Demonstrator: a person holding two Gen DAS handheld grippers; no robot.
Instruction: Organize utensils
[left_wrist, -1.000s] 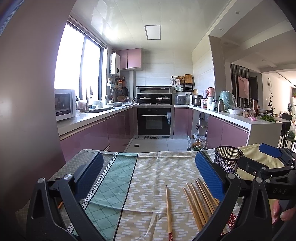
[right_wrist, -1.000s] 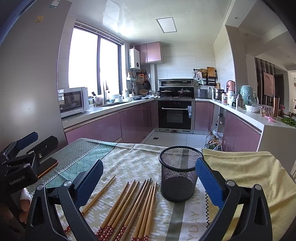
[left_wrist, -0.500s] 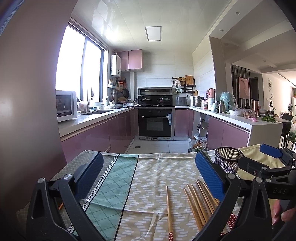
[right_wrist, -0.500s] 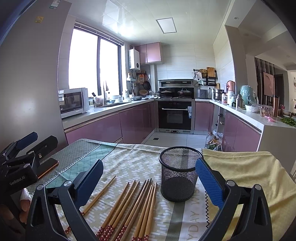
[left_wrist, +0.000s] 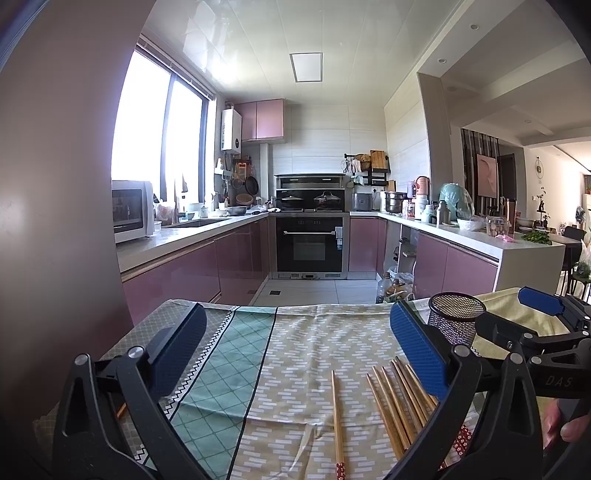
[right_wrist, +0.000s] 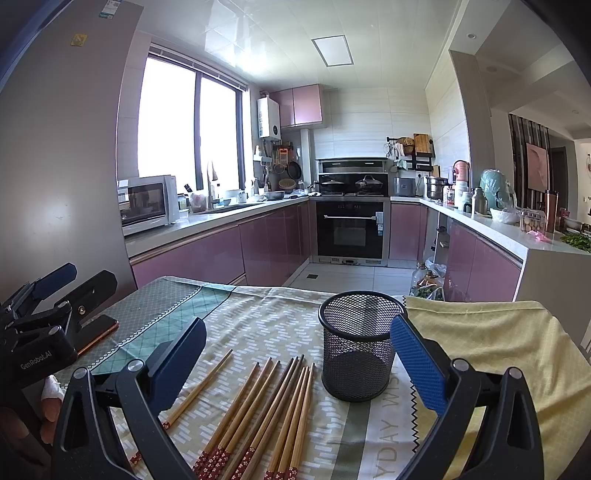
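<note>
Chopsticks (right_wrist: 266, 413) left of holder (right_wrist: 358, 347) (on tablecloth (right_wrist: 258, 325)).

This is a home kitchen. Glossy pink-mauve cabinet fronts (right_wrist: 207, 254) run in a U under pale stone counters, with a black built-in oven (right_wrist: 349, 230) at the far end and two lidded pans on the hob (right_wrist: 351, 182) above it. A white microwave (right_wrist: 146, 203) stands by the large window (right_wrist: 184, 122), a wall-hung white boiler (right_wrist: 269, 119) beside pink upper cupboards (right_wrist: 301, 105). The patterned cloth-covered bench (right_wrist: 258, 321) sits in front.
</note>
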